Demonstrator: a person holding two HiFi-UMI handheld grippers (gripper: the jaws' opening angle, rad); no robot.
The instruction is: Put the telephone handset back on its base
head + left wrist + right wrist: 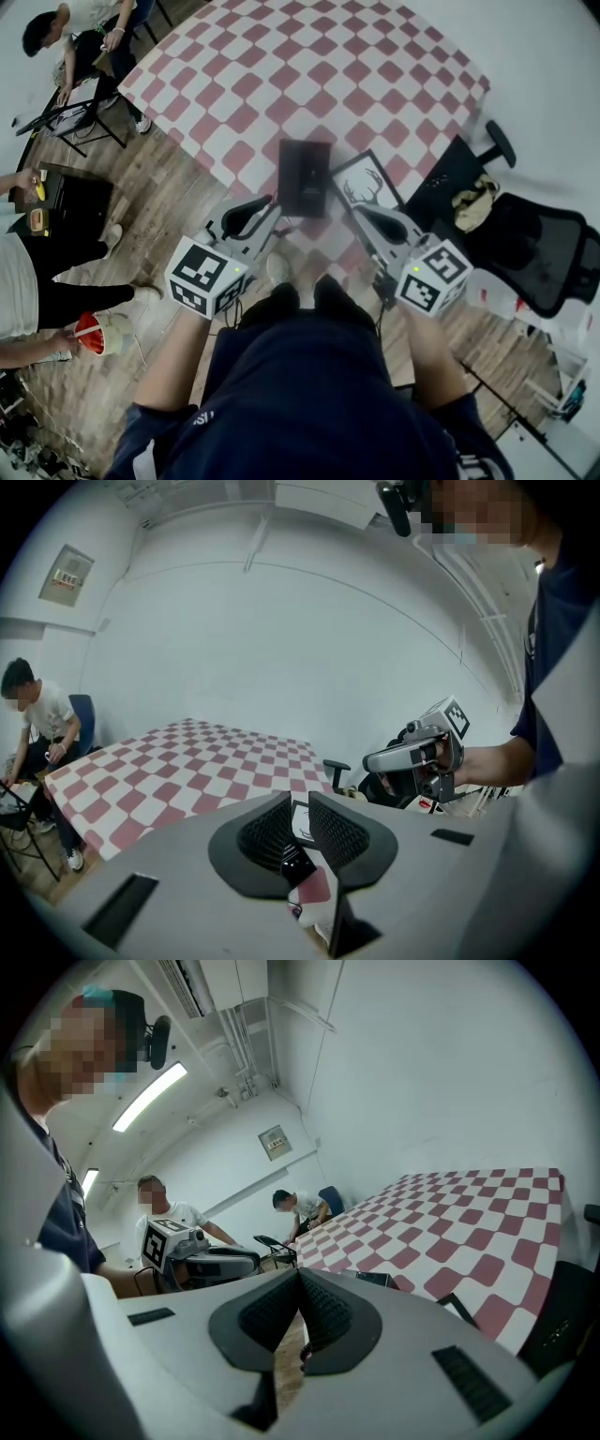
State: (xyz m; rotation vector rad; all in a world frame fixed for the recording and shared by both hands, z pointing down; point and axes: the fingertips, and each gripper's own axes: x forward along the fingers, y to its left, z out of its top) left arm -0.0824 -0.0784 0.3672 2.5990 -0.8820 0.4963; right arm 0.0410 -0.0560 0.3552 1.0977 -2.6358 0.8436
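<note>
Straight ahead, between the two grippers, the telephone (305, 176) lies as a dark block at the near edge of the checked table (309, 75). Its long side runs away from the person, and the left gripper (265, 204) is a little nearer to it than the right gripper (361, 214). The left jaws stand slightly apart on nothing and the right jaws are pressed together, empty; the block is too dark and blurred to tell whether the handset already sits on its base.
</note>
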